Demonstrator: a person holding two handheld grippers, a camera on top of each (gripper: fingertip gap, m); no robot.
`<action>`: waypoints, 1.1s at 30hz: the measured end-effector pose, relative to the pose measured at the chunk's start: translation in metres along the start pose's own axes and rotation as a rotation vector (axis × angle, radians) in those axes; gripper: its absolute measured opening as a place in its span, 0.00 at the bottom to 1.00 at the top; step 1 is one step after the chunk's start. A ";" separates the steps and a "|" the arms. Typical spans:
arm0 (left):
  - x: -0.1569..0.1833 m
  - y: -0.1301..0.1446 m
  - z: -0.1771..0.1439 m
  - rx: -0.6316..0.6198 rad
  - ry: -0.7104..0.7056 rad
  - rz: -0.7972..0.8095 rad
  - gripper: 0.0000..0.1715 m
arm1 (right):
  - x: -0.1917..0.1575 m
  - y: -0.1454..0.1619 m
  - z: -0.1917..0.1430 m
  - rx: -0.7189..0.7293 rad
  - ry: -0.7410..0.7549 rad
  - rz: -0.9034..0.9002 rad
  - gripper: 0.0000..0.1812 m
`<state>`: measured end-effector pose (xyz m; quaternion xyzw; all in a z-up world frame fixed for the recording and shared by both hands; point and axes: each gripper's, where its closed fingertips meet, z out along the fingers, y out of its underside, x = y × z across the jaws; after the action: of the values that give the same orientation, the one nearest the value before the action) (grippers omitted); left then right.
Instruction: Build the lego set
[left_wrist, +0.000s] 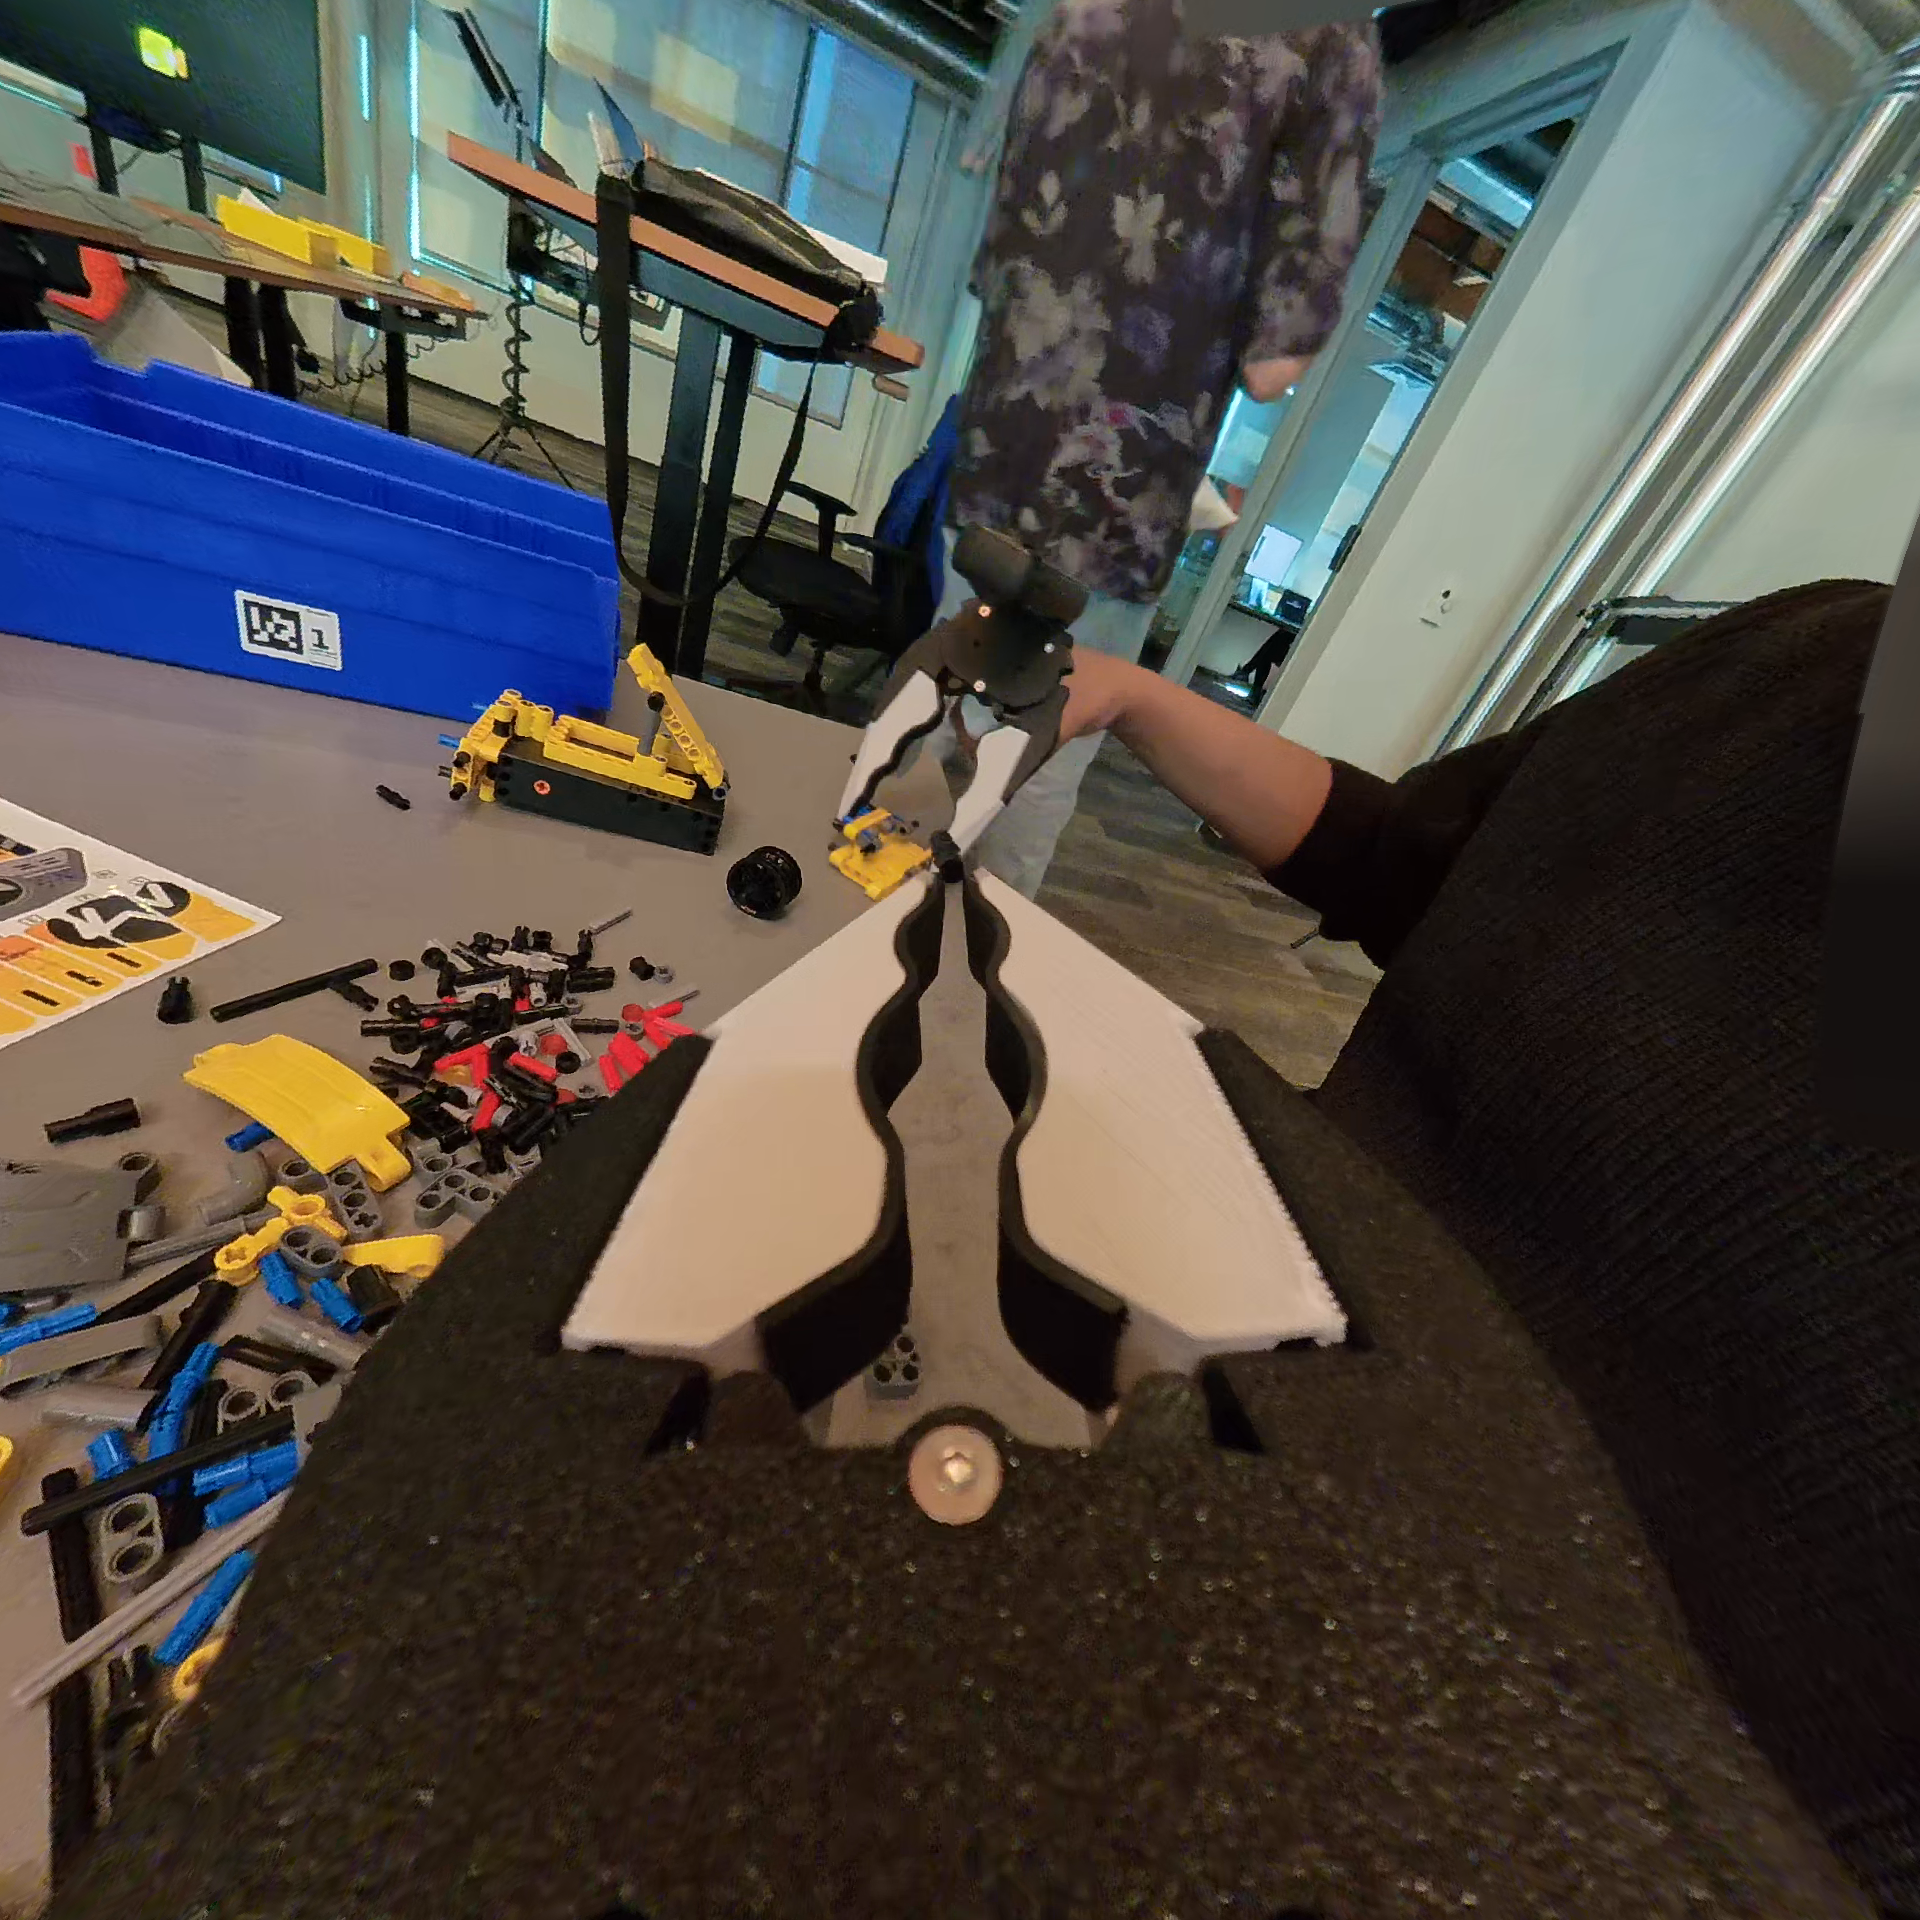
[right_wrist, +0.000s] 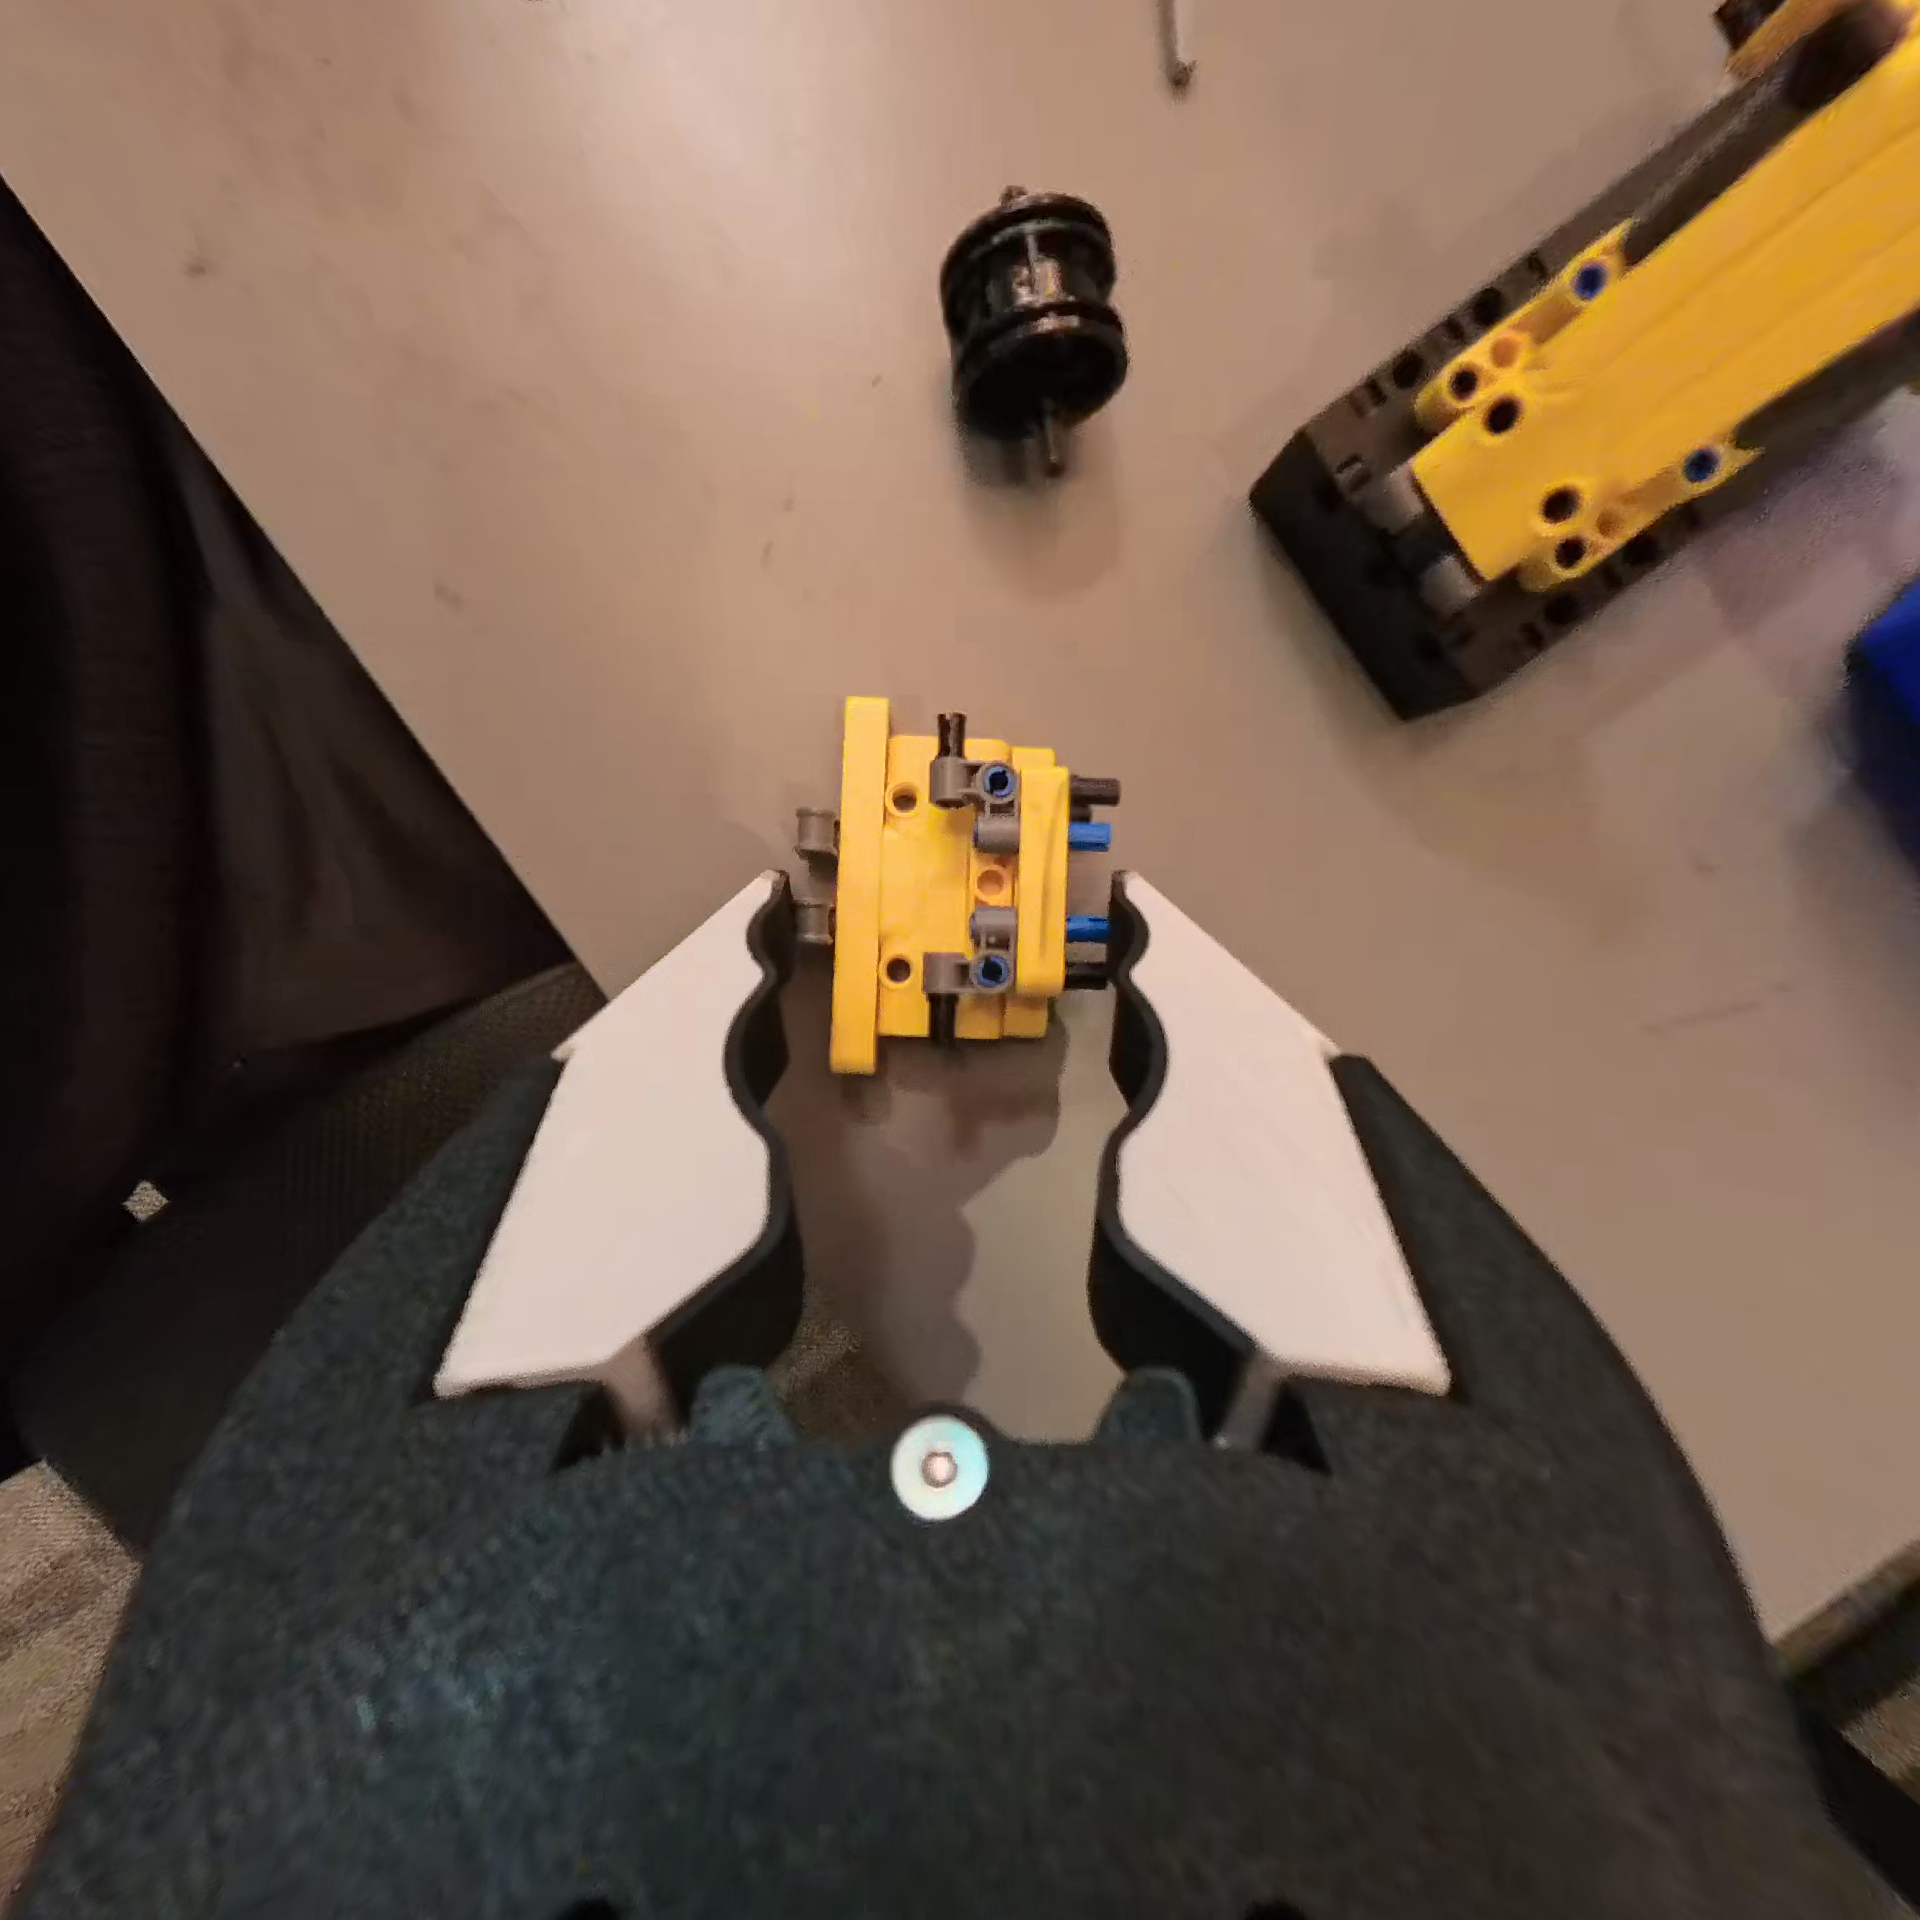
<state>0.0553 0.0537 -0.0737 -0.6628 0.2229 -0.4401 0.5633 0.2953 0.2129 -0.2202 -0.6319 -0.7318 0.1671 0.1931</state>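
Note:
My left gripper (left_wrist: 951, 883) is shut on a small black pin (left_wrist: 945, 854) and holds it above the grey table (left_wrist: 312, 831), close to the right gripper. My right gripper (right_wrist: 948, 904) is open, its fingertips on either side of a small yellow brick assembly (right_wrist: 951, 883) with grey connectors and blue and black pins, which lies on the table near its edge. In the left wrist view the right gripper (left_wrist: 914, 821) points down over this assembly (left_wrist: 881, 857), held by a hand in a black sleeve.
A black wheel hub (right_wrist: 1034, 312) lies just beyond the assembly. A larger yellow and black model (left_wrist: 597, 764) stands before a blue bin (left_wrist: 260, 520). Loose bricks and pins (left_wrist: 488, 1049) and a sticker sheet (left_wrist: 94, 935) lie at left. A person (left_wrist: 1143, 260) stands beyond the table. Tip to tip, the grippers are about 35 cm apart.

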 end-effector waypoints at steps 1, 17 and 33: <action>0.000 0.000 0.001 0.001 0.005 -0.003 0.02 | 0.002 0.000 -0.001 0.016 -0.011 0.008 0.34; -0.001 0.003 0.003 0.008 0.024 -0.025 0.02 | -0.003 0.001 0.003 0.026 0.027 -0.002 0.34; 0.000 0.002 0.003 0.014 0.022 -0.026 0.02 | 0.033 0.022 -0.019 -0.083 0.209 -0.049 0.34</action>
<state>0.0580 0.0549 -0.0758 -0.6566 0.2175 -0.4563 0.5597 0.3196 0.2488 -0.2124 -0.6351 -0.7292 0.0652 0.2461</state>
